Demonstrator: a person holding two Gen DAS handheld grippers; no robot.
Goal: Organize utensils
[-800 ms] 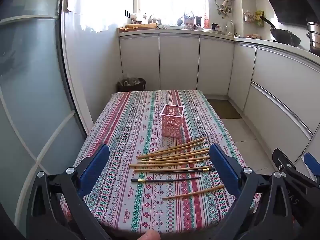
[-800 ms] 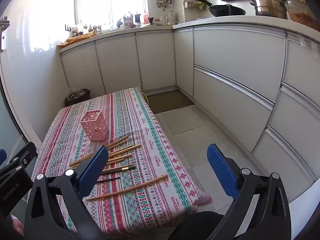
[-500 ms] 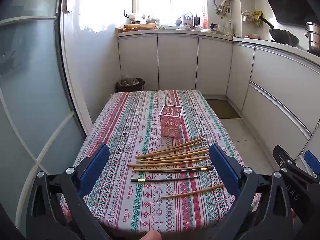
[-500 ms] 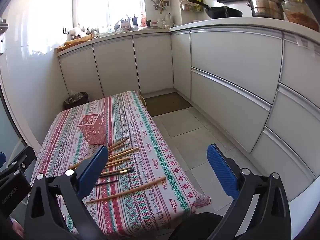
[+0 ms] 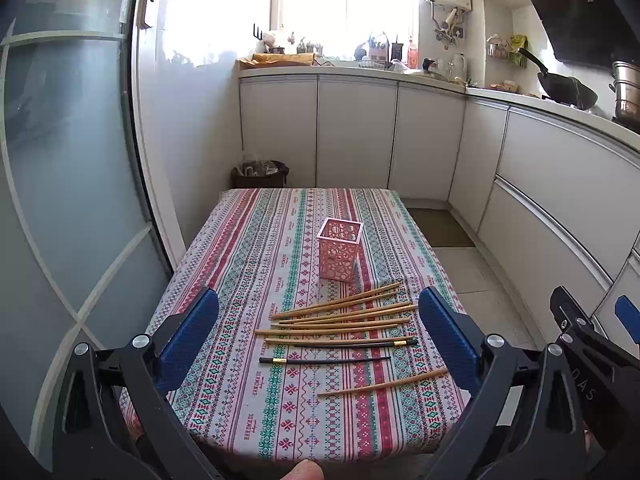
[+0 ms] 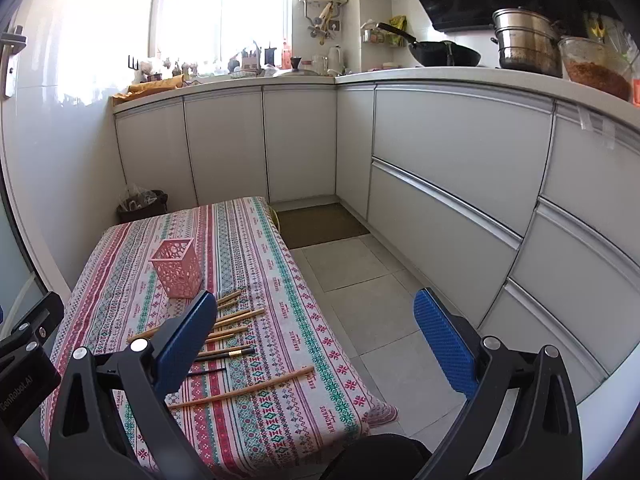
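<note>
Several wooden chopsticks (image 5: 344, 314) lie side by side on the striped tablecloth (image 5: 256, 264), with a dark chopstick (image 5: 324, 359) nearer me and one lone wooden chopstick (image 5: 382, 382) nearest the front edge. Behind them stands a pink lattice holder (image 5: 339, 249), upright and empty. My left gripper (image 5: 318, 336) hovers above the near end of the table, open, nothing between its blue pads. My right gripper (image 6: 314, 336) is also open, held off the table's right side over the floor. In the right wrist view the pink holder (image 6: 177, 267) and the lone chopstick (image 6: 244, 388) sit at lower left.
White cabinets (image 5: 356, 136) run along the back and right walls, with a wok (image 6: 444, 56) and steel pots (image 6: 526, 42) on the counter. A dark bin (image 5: 260, 174) stands beyond the table's far end. A glass door (image 5: 68, 184) is at left. Tiled floor (image 6: 360, 280) lies to the right.
Both views have shifted slightly, so the table and the counter sit a little lower in frame. The chopsticks and holder lie where they were. Both grippers stay open.
</note>
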